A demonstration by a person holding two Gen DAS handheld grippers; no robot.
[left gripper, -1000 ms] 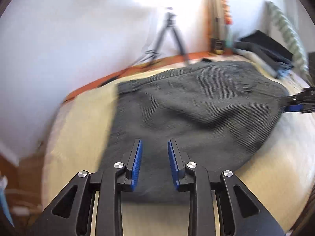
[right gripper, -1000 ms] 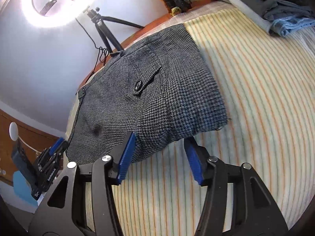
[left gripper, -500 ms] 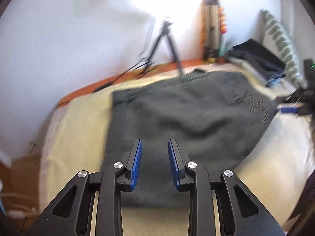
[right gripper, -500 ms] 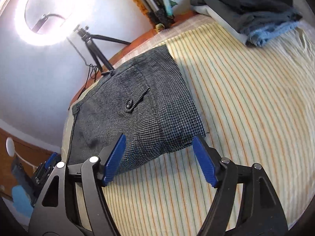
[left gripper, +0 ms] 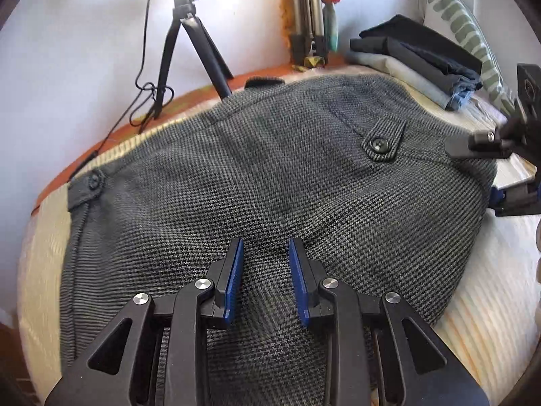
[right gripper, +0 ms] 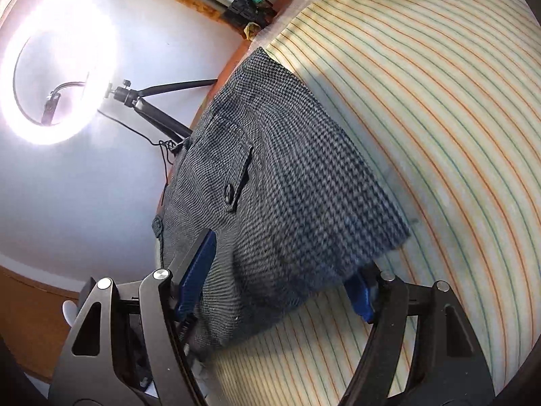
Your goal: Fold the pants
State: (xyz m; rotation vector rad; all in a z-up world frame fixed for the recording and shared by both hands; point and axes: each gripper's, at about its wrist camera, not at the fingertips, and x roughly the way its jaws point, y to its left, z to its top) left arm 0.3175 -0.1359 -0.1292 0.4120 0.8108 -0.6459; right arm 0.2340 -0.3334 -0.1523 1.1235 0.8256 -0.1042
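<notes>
The grey houndstooth pants lie folded on the striped bed cover, a buttoned pocket flap facing up. My left gripper is open, its blue pads low over the near part of the cloth with fabric between them. My right gripper is open wide around the pants' near edge, one finger above the cloth and one under its corner. The right gripper also shows at the right edge of the left wrist view.
A stack of folded clothes sits at the far right of the bed beside a patterned pillow. A tripod with a lit ring light stands by the white wall behind the bed. Metal poles lean in the corner.
Both grippers have moved in and down onto the pants. The right gripper now straddles the cloth's near edge, and the left one sits low over the fabric. Both jaws stayed open.
</notes>
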